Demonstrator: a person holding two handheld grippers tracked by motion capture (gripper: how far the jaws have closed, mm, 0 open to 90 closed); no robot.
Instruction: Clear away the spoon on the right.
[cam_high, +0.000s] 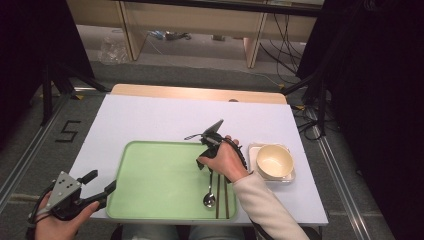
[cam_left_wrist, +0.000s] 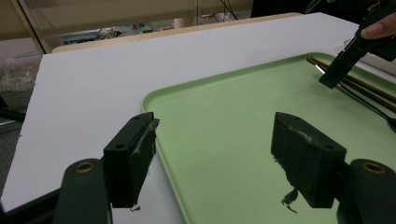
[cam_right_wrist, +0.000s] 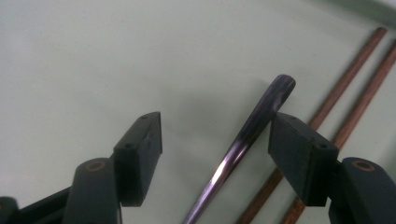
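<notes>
Spoon (cam_right_wrist: 252, 126) handle lies between spread fingers (cam_right_wrist: 140, 154), nearer one.

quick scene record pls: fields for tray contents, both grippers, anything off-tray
surface: white table top
tray: pale green plastic tray, near edge of the table
on tray: shiny metal spoon; pair of thin brown wooden chopsticks beside it
right gripper: open, low over the spoon handle, handle between the jaws, pads not pressing
left gripper: open, nothing between the jaws, at the tray's left edge
off tray: cream round bowl to the right of the tray
</notes>
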